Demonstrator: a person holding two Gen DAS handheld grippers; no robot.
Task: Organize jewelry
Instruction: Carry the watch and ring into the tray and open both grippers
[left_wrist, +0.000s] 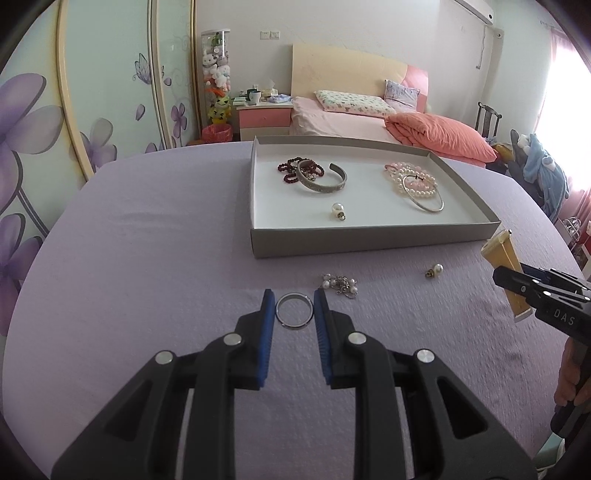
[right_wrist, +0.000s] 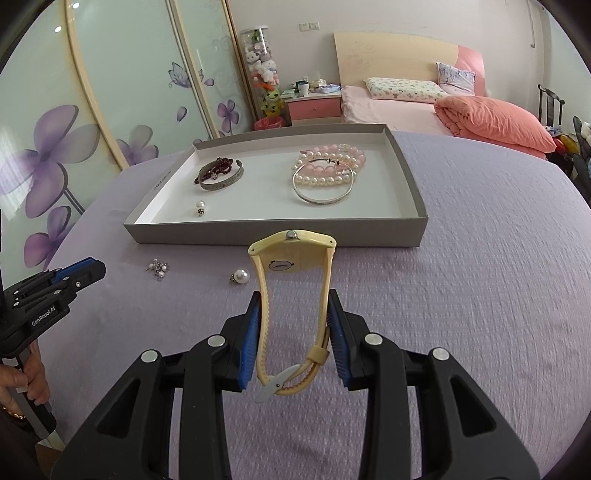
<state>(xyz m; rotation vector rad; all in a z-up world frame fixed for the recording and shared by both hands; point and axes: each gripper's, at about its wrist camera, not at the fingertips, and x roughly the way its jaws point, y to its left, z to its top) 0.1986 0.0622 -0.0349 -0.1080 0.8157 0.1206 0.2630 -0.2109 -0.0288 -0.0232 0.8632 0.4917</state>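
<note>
A grey tray (left_wrist: 369, 238) (right_wrist: 273, 234) on the purple cloth holds a silver cuff (left_wrist: 320, 180) (right_wrist: 221, 180), dark red beads (left_wrist: 291, 170), pearl and pink bracelets (left_wrist: 410, 181) (right_wrist: 328, 166), a thin bangle (right_wrist: 321, 188) and a pearl earring (left_wrist: 338, 210) (right_wrist: 200, 206). My left gripper (left_wrist: 294, 301) is open, its jaws either side of a silver ring (left_wrist: 294, 311) lying on the cloth. My right gripper (right_wrist: 294, 306) is shut on a cream watch (right_wrist: 293, 266) (left_wrist: 504, 258), held above the cloth in front of the tray.
A small pearl cluster (left_wrist: 340, 284) (right_wrist: 159, 269) and a loose pearl earring (left_wrist: 434, 271) (right_wrist: 240, 276) lie on the cloth in front of the tray. A bed (left_wrist: 351, 118) and a nightstand (left_wrist: 264, 114) stand behind the table. Wardrobe doors are at the left.
</note>
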